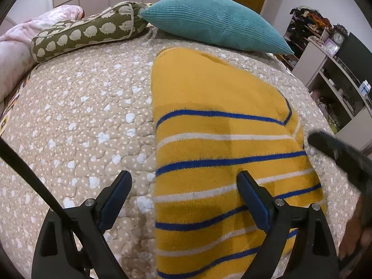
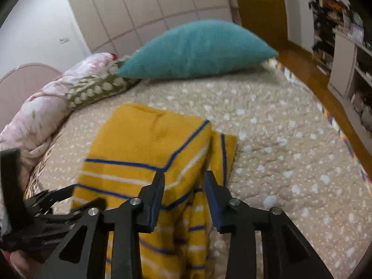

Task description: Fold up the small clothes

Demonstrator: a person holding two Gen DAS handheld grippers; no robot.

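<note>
A yellow fleece garment with blue and white stripes (image 1: 218, 139) lies on the beige quilted bed (image 1: 81, 116), its right side folded over. My left gripper (image 1: 183, 181) is open and empty, low over the garment's left edge. In the right wrist view the garment (image 2: 144, 144) lies ahead with a folded flap on its right side. My right gripper (image 2: 184, 181) is open, jaws apart over the garment's right folded edge, holding nothing. The right gripper also shows blurred in the left wrist view (image 1: 344, 153); the left gripper shows at the lower left of the right wrist view (image 2: 46, 207).
A teal cushion (image 1: 216, 23) and an olive bolster with a hedgehog print (image 1: 86, 32) lie at the far end of the bed. A pink duvet (image 1: 14, 53) is bunched at the left. Shelves with a clock (image 1: 337, 53) stand to the right, past the bed edge.
</note>
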